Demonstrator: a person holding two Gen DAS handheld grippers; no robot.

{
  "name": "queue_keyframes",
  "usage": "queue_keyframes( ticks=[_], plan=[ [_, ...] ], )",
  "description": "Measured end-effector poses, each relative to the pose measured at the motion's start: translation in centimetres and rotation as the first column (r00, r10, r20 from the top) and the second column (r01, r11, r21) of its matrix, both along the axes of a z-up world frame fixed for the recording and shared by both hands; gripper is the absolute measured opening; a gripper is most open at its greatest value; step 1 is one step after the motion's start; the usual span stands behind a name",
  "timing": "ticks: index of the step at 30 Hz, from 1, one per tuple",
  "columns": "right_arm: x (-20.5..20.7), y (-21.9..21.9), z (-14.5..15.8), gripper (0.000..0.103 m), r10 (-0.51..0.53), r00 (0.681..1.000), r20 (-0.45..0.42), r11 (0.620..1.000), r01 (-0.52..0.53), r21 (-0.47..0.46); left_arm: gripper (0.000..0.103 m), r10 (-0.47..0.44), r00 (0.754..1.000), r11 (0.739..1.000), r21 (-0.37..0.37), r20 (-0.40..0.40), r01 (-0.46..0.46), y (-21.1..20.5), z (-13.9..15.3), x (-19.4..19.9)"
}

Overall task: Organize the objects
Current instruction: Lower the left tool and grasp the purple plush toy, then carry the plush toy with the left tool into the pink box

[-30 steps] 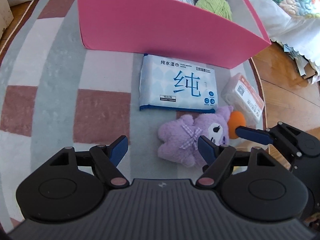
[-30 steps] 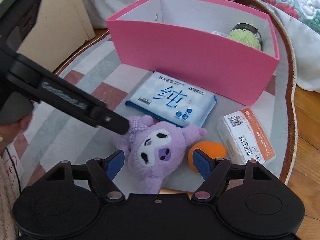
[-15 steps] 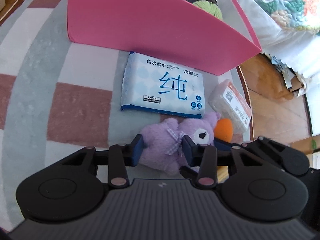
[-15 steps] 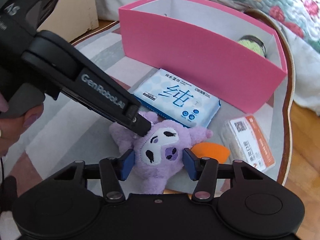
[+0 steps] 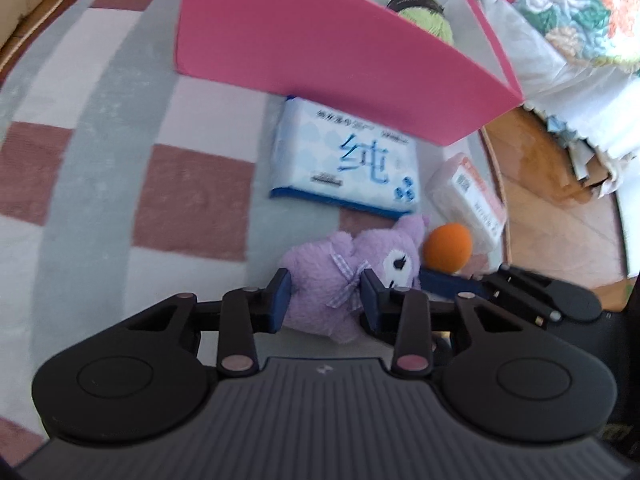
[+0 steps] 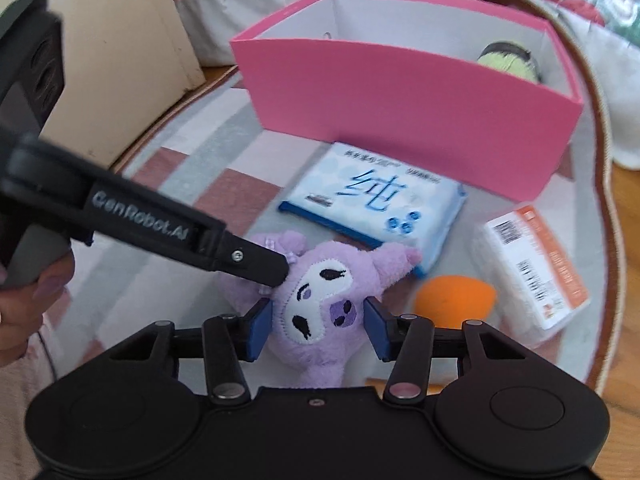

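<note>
Rug (image 5: 192, 200): checked, pink box (image 5: 320, 64) far.
Plush (image 6: 320, 304): light, squashy; take the middle.
Left gripper (image 5: 325, 296): closing on its body.
Right gripper (image 6: 316, 326): clamps its head.

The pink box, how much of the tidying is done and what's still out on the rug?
Done: the pink box already holds a green yarn ball. In hand: both tools grip the purple plush, the left tool, its jaws closing, on the body, the right tool on the head. Left: the wet wipes pack, orange sponge and white packet lie on the rug.
</note>
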State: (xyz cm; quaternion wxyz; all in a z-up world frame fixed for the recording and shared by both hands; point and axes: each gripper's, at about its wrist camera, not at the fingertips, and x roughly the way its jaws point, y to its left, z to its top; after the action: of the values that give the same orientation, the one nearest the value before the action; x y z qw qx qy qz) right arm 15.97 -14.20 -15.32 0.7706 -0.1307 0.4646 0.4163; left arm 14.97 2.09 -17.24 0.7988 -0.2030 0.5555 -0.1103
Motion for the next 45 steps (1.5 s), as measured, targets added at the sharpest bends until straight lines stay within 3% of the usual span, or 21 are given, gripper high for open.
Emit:
queue_keyframes(
  ticks=[7,9,16,26,37,45],
  plan=[
    [-0.3,-0.5,-1.4,0.062,-0.020,0.999,-0.029,1.000,0.019,-0.018,0.040,0.021,0.999,0.999,-0.029,-0.046,-0.022,0.6,-1.0,-0.2],
    [-0.7,-0.6,-1.8,0.055,-0.014,0.999,-0.041,1.000,0.013,-0.014,0.040,0.028,0.998,0.999,-0.039,-0.048,-0.030,0.5,-1.2,-0.2],
    [-1.2,-0.3,-1.2,0.049,-0.022,0.999,-0.031,0.999,0.021,-0.037,0.037,0.018,1.000,0.999,-0.042,-0.024,-0.019,0.0,-0.1,-1.1],
    [-2.3,-1.6,3.7,0.049,-0.015,0.998,-0.067,0.999,0.011,-0.047,0.035,0.042,0.998,0.996,-0.083,0.052,-0.038,-0.3,5.1,-4.3],
    [-3.4,-2.3,11.1,0.049,0.013,0.991,-0.136,0.999,-0.019,-0.049,0.035,0.039,0.995,0.999,-0.025,0.091,-0.036,-0.9,12.6,-6.8],
    [-2.6,-0.9,15.9,0.049,0.044,0.992,-0.115,0.997,-0.051,-0.064,0.035,-0.003,0.988,0.999,0.037,0.155,-0.002,-0.9,17.9,-6.1]
  ],
)
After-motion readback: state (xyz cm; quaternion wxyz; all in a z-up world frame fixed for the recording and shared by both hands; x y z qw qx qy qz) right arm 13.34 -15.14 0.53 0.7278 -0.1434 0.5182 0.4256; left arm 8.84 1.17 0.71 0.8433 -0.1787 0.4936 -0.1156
